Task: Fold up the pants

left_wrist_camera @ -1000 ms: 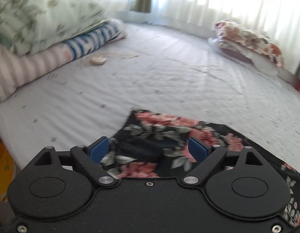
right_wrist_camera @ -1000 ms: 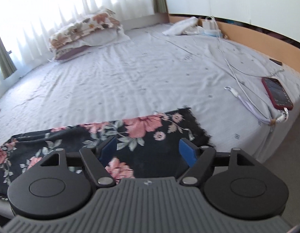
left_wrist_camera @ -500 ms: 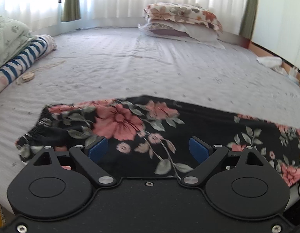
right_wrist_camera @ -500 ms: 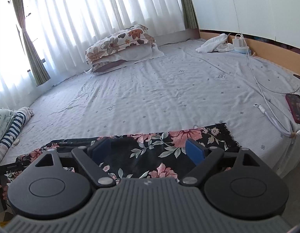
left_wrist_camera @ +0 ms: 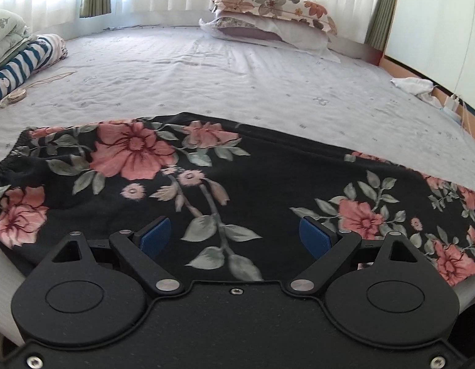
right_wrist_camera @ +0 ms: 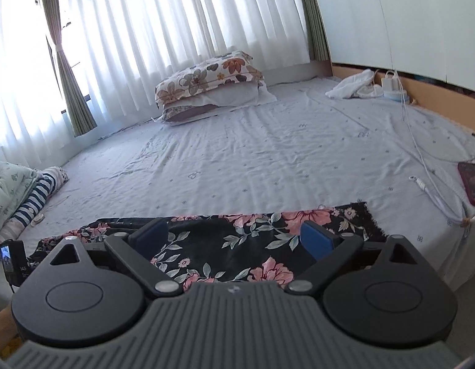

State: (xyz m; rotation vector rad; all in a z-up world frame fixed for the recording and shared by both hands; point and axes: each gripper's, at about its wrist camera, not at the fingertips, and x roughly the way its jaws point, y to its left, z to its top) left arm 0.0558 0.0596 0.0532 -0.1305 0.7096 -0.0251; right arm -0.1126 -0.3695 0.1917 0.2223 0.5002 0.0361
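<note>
Black pants with pink flowers [left_wrist_camera: 268,181] lie flat along the near edge of the bed, waistband at the left, legs running right. They also show in the right wrist view [right_wrist_camera: 237,246], hem end at the right. My left gripper [left_wrist_camera: 234,236] is open and empty above the pants' middle. My right gripper [right_wrist_camera: 234,240] is open and empty, held above and back from the leg end.
The bed has a pale sheet [left_wrist_camera: 237,86]. Stacked pillows [left_wrist_camera: 268,18] lie at the far side. Folded bedding [left_wrist_camera: 19,52] lies at the left. A phone [right_wrist_camera: 471,181] with white cables [right_wrist_camera: 428,166] lies at the right edge. A white cloth and charger [right_wrist_camera: 357,84] sit by the headboard.
Both grippers pulled back and up from the pants and turned. The left swung right from the waistband end to face the middle. The pants lie still.
</note>
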